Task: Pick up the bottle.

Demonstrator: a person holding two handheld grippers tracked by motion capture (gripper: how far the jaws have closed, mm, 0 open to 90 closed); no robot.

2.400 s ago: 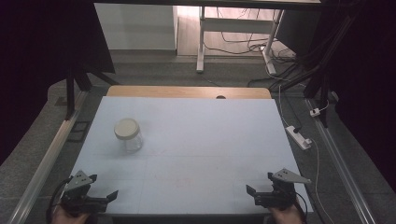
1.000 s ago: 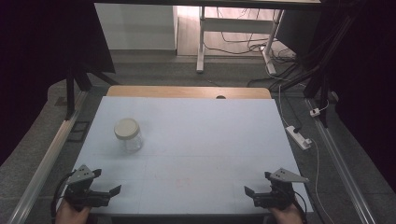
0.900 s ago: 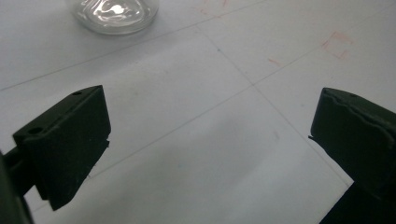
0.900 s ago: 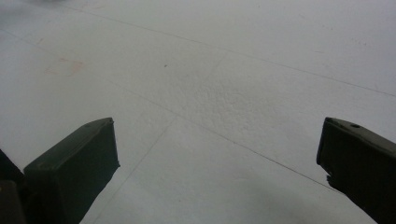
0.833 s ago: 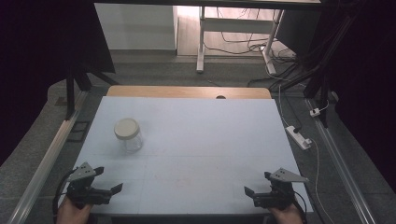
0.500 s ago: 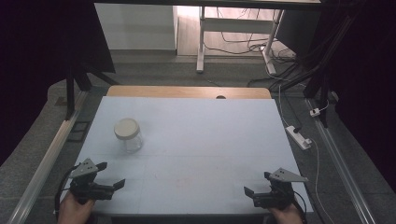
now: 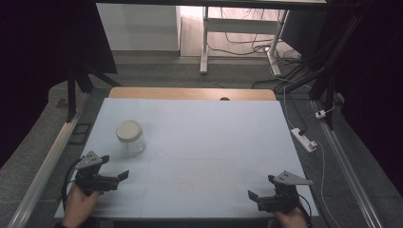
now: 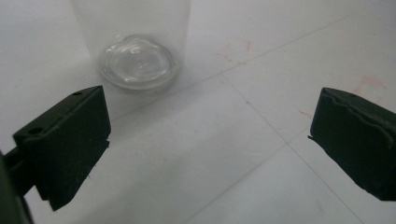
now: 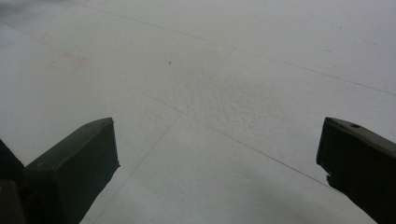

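White bench [image 7: 199, 142]: we found the left gripper [image 7: 121, 176] gaping near the jar [image 7: 129, 137]; right gripper [image 7: 253, 195] also apart.

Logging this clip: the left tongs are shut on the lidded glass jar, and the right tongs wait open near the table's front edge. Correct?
Not quite. The left tongs are open, short of the jar and not touching it, as the left gripper view shows. The right tongs do wait open near the table's front edge.

The white table [image 7: 199, 142] lies bare between and ahead of both grippers, so a hand could sweep almost anywhere across it, with one lidded glass jar [image 7: 130, 137] standing upright in its left half as the lone obstacle.
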